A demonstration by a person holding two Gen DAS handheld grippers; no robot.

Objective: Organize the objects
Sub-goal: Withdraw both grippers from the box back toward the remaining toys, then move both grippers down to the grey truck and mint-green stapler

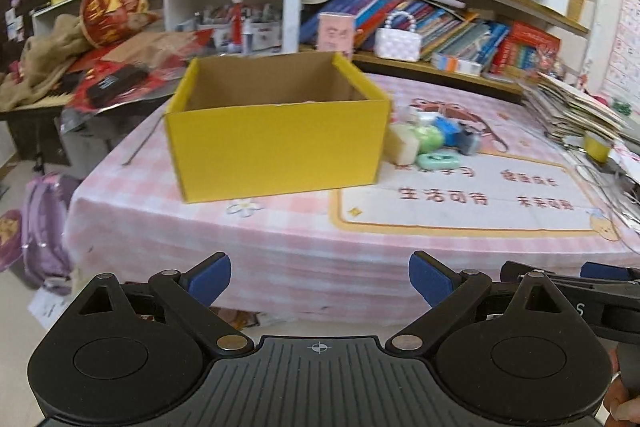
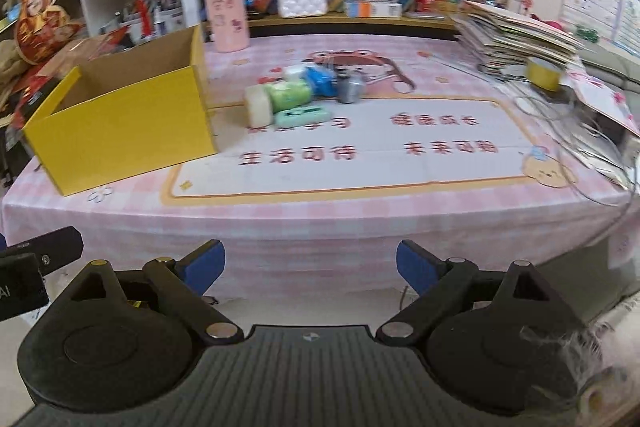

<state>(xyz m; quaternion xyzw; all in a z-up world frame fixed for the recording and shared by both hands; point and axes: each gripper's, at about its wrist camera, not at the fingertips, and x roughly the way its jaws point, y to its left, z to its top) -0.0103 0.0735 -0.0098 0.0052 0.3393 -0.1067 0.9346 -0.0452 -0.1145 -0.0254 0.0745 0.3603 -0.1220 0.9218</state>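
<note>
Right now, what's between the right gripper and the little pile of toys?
Nothing stands there. In the right wrist view, only bare pink tablecloth with its printed mat lies between the right gripper and the pile.

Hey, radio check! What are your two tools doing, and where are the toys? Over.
Left tool open, empty. Right tool open, empty, short of the table. Small things heaped beside the yellow box, none picked up yet. Nothing in the way.

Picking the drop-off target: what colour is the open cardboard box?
Yellow outside, plain brown inside; the box shows best in the left wrist view.
</note>
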